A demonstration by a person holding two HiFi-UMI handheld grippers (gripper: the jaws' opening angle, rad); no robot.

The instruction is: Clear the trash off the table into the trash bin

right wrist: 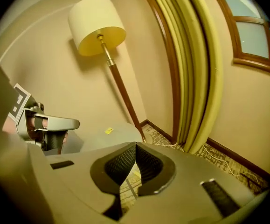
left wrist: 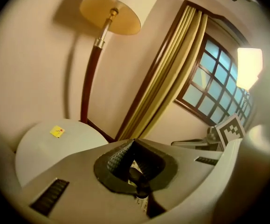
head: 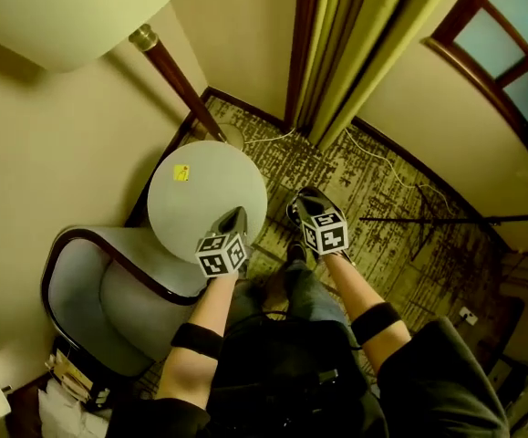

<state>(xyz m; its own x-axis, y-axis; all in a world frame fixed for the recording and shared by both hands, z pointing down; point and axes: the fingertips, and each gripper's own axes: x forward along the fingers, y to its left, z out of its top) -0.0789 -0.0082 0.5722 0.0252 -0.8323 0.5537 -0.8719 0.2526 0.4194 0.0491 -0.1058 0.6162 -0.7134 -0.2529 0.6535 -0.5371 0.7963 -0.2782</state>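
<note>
Now the left gripper [left wrist: 134, 143] is hanging with its jaws squeezed together, tip to tip, gripping nothing that shows. The right gripper [right wrist: 135, 146] is closed the same way. In the head view, both are hovering mid-frame, the left one over the lower edge of the round table [head: 200, 203] and the right one over the carpet [head: 382, 190]. A yellow scrap [head: 181, 172] is lying on the table, up and left of the left gripper, well apart from it. At lower left, papers [head: 67, 377] are sticking out of some holder.
</note>
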